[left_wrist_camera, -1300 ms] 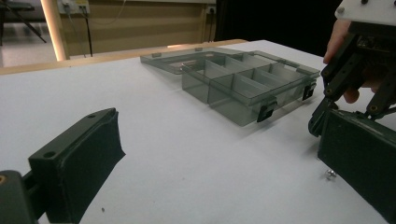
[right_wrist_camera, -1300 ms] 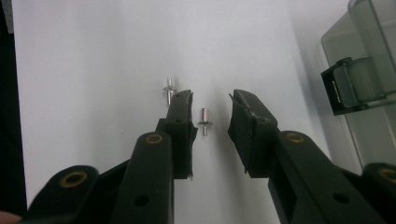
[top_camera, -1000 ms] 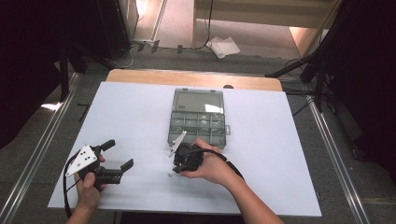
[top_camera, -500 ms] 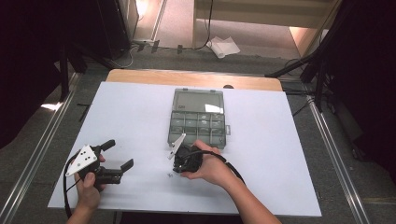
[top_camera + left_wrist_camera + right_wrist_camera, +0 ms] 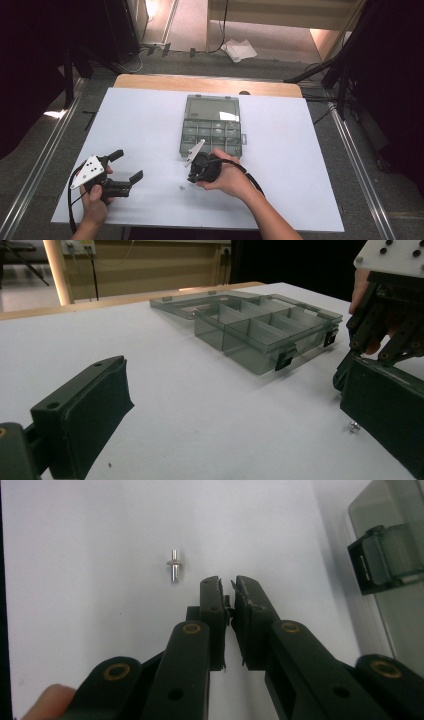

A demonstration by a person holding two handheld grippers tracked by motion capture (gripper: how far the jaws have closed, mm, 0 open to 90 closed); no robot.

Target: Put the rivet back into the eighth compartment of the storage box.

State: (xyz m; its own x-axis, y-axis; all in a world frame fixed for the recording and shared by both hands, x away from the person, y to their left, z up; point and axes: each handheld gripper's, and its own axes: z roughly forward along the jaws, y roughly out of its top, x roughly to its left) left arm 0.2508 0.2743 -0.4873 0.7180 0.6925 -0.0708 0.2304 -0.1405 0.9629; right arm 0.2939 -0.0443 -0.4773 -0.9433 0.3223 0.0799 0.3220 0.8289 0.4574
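Note:
A small metal screw (image 5: 174, 566) lies on the white table just left of my right gripper's (image 5: 227, 587) tips; it also shows as a speck (image 5: 182, 188) and by my left jaw (image 5: 354, 426). The right gripper (image 5: 193, 176) points down at the table in front of the box. Its jaws have just been closing and now stand almost together, shut, with nothing seen between the pads. My left gripper (image 5: 126, 166) rests open at the front left, nothing between its jaws (image 5: 240, 410). A grey clear compartment box (image 5: 212, 132) sits mid-table with its lid (image 5: 212, 107) laid open.
The box's front wall and black latches (image 5: 282, 360) stand close behind the right gripper (image 5: 385, 325); one latch (image 5: 380, 560) is at the right gripper view's right edge. White table surface (image 5: 140, 125) stretches to the left, and a wooden strip (image 5: 200, 84) runs along the far edge.

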